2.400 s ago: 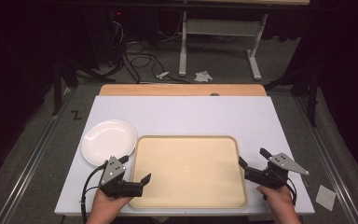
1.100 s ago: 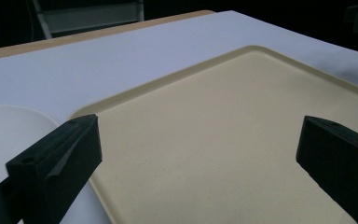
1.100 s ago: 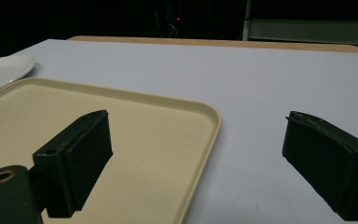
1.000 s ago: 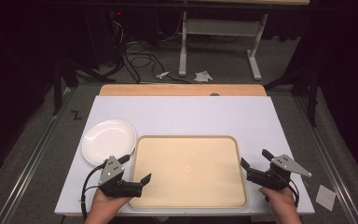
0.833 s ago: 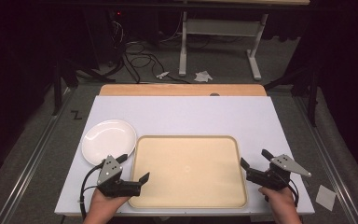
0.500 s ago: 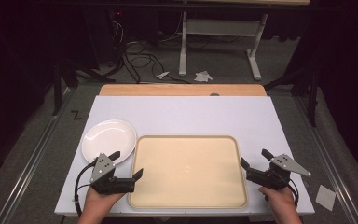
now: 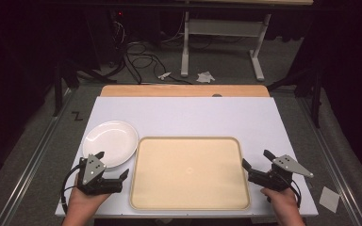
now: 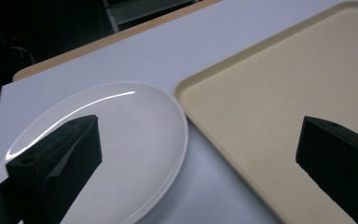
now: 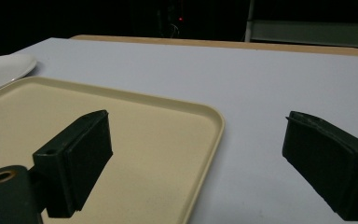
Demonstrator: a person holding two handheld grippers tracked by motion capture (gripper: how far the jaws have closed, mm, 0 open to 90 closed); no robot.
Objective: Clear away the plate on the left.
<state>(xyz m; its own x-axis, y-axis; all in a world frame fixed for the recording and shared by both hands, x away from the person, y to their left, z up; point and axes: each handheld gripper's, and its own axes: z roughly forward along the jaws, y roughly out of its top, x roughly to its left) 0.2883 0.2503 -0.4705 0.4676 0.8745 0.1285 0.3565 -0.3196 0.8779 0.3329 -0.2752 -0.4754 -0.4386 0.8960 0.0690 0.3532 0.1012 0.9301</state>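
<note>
Nothing is gripped yet. The left gripper (image 7: 115,180) hovers with fingers wide between the white plate (image 7: 109,142) and the tray (image 7: 189,172) on the tabletop (image 7: 188,117). The right gripper (image 7: 257,169), fingers wide, straddles the tray's right rim. Grasping remains.

The white desk (image 7: 188,117) carried a beige tray (image 7: 188,172) at the middle of its near half and a white plate (image 7: 110,142) just beside the tray's far left corner; a wooden strip (image 7: 184,90) edged its far side.
</note>
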